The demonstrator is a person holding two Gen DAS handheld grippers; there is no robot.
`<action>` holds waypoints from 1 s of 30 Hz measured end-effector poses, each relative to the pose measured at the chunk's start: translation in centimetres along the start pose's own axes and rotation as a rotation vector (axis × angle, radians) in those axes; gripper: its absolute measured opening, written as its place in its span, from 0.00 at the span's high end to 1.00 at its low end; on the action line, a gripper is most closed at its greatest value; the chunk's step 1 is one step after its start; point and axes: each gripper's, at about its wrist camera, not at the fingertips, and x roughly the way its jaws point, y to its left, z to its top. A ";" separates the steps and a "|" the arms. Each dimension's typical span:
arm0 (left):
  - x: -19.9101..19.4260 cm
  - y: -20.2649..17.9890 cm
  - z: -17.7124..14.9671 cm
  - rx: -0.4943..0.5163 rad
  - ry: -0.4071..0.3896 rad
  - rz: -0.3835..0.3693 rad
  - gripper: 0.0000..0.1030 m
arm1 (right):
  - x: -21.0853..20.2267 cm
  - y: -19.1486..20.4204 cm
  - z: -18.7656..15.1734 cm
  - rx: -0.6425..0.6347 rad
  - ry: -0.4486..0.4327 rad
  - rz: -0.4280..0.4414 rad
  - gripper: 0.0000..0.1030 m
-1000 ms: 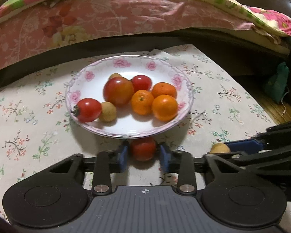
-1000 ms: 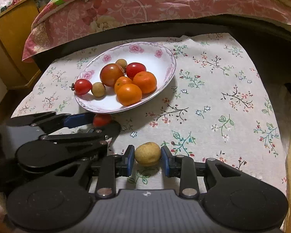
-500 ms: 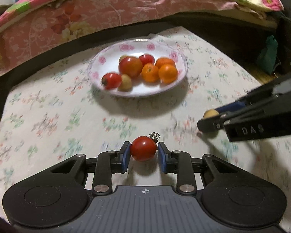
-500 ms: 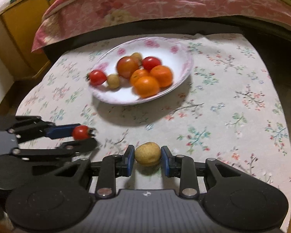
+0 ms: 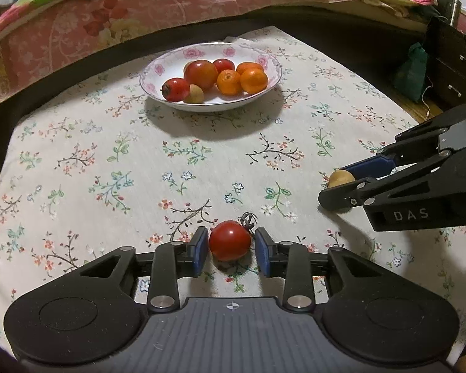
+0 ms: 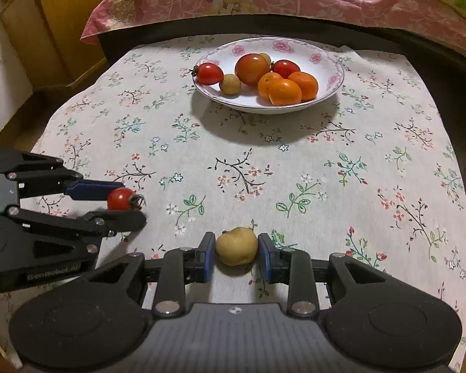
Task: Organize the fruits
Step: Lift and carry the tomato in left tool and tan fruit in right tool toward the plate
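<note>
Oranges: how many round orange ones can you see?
3, all in the flowered white plate: one at the front, one to its right, one behind it on the left. Another could hide behind the fruit pile.

Glossy tomato point(image 5: 230, 245) on matt floral cloth point(image 5: 108, 161) (glazed plate point(image 5: 152, 76) beyond).

Floral tablecloth point(image 5: 77, 161) covers the surface. Far side: pink patterned bedding point(image 5: 139, 9). Far left, wooden cabinet point(image 6: 62, 18). Far right, green pouch point(image 5: 411, 71), possibly cloth.
</note>
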 end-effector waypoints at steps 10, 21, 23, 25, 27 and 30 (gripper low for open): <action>0.2 0.2 -0.2 0.000 -0.003 0.008 0.34 | -0.3 0.1 -0.3 0.019 -0.006 -0.016 0.68; 0.1 -0.2 -0.1 0.007 0.010 -0.008 0.47 | -0.4 0.1 -0.4 0.013 -0.004 -0.023 0.68; 0.1 -0.4 0.0 0.019 0.012 -0.010 0.54 | -0.3 0.2 -0.4 0.012 0.000 -0.027 0.68; 0.1 -0.6 0.1 0.024 0.020 -0.017 0.61 | -0.3 0.2 -0.3 0.013 0.006 -0.029 0.68; 0.0 -0.8 0.1 0.030 0.026 -0.021 0.64 | -0.4 0.2 -0.3 0.018 0.011 -0.030 0.68; 0.0 -1.0 0.0 0.038 0.031 -0.017 0.64 | -0.5 0.3 -0.3 0.018 0.018 -0.027 0.69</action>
